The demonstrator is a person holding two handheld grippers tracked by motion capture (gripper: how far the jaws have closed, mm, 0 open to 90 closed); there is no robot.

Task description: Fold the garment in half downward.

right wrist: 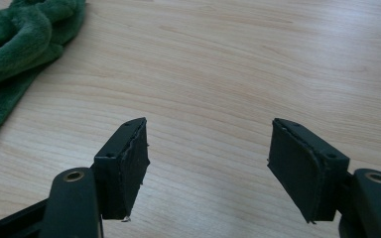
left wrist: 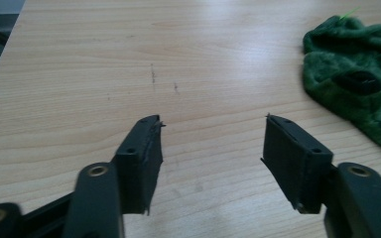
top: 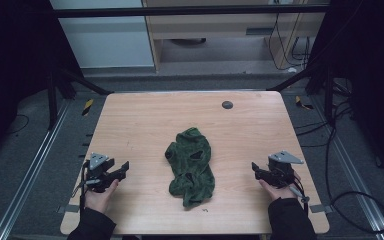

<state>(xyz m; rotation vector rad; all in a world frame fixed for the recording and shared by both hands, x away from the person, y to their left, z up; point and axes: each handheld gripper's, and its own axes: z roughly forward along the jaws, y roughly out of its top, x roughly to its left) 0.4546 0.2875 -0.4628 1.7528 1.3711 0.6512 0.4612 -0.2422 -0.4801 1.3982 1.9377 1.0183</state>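
Observation:
A crumpled dark green cloth [top: 191,166] lies in the middle of the wooden table [top: 145,115]. My left gripper [top: 125,165] rests near the table's front left, pointing right toward the cloth, with its jaws wide apart and nothing between them. In the left gripper view [left wrist: 213,121] the cloth [left wrist: 362,84] sits at the upper right, well beyond the fingertips. My right gripper [top: 254,167] rests at the front right, pointing left, also open and empty. In the right gripper view [right wrist: 208,124] the cloth's edge [right wrist: 15,44] fills the upper left corner.
A small dark round disc [top: 227,104] sits near the table's far edge. Black frame posts and cables stand around the table on the grey floor. Bare wood lies between each gripper and the cloth.

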